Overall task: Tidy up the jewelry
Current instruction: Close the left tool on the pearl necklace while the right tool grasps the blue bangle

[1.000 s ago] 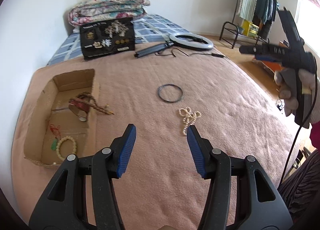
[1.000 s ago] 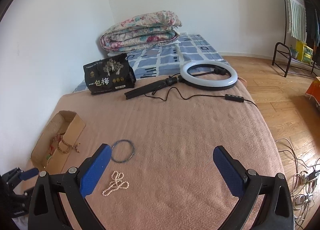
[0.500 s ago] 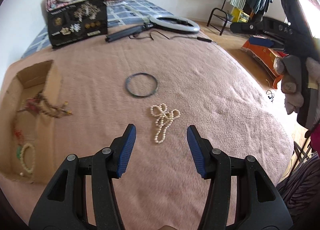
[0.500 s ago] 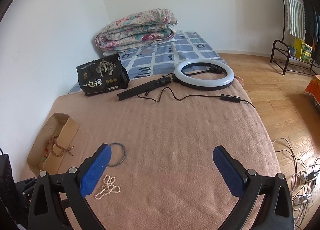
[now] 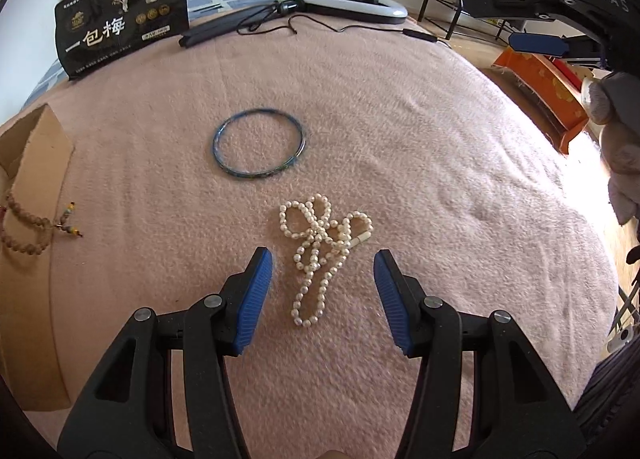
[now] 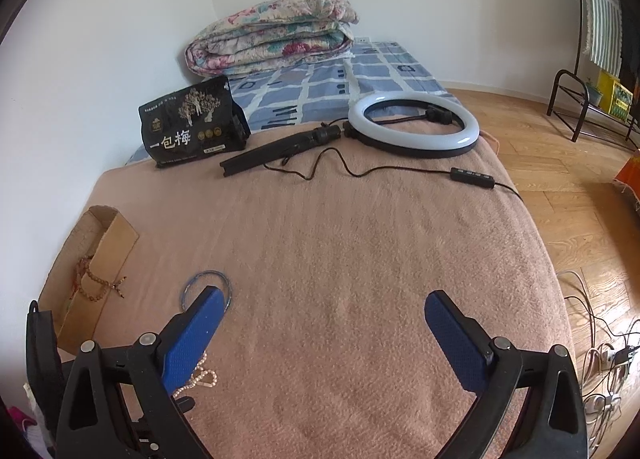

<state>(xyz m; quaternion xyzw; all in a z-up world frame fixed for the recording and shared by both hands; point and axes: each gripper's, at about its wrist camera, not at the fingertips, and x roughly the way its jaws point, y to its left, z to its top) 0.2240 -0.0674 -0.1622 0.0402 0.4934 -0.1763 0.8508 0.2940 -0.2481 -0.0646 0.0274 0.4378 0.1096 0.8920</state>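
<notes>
1. Covering the bed, a pink blanket (image 5: 420, 163) fills most of both views and lies under both sets of tongs.
2. Folded at the far end, well beyond both tongs, a floral quilt (image 6: 272, 35) sits against the wall on a blue checked sheet (image 6: 344, 79).
3. Ahead of the right tongs, at the far edge of the blanket, lies a white ring light (image 6: 414, 125) with its black stand and cable; a black snack bag (image 6: 192, 127) stands to its left.
4. Left of both tongs, an open cardboard box (image 5: 36, 163) rests on the blanket — a brown bead bracelet (image 5: 28, 227) hangs over its near wall.
5. Left tongs (image 5: 323, 283): open, blue pads parted and pointing down at the blanket, gripping nothing.
6. Right tongs (image 6: 322, 323): open wide, nothing between the pads, only bare blanket beneath them; in the left wrist view they show at upper right, held by a gloved hand (image 5: 620, 147).
7. A blue bangle (image 5: 259, 149) lies flat just beyond the left tongs, apart from the pearls.
8. A pearl necklace (image 5: 320, 251) lies bunched on the blanket — its near loop reaches between the left tongs' pads without touching either, its knotted part just ahead of the tips.
</notes>
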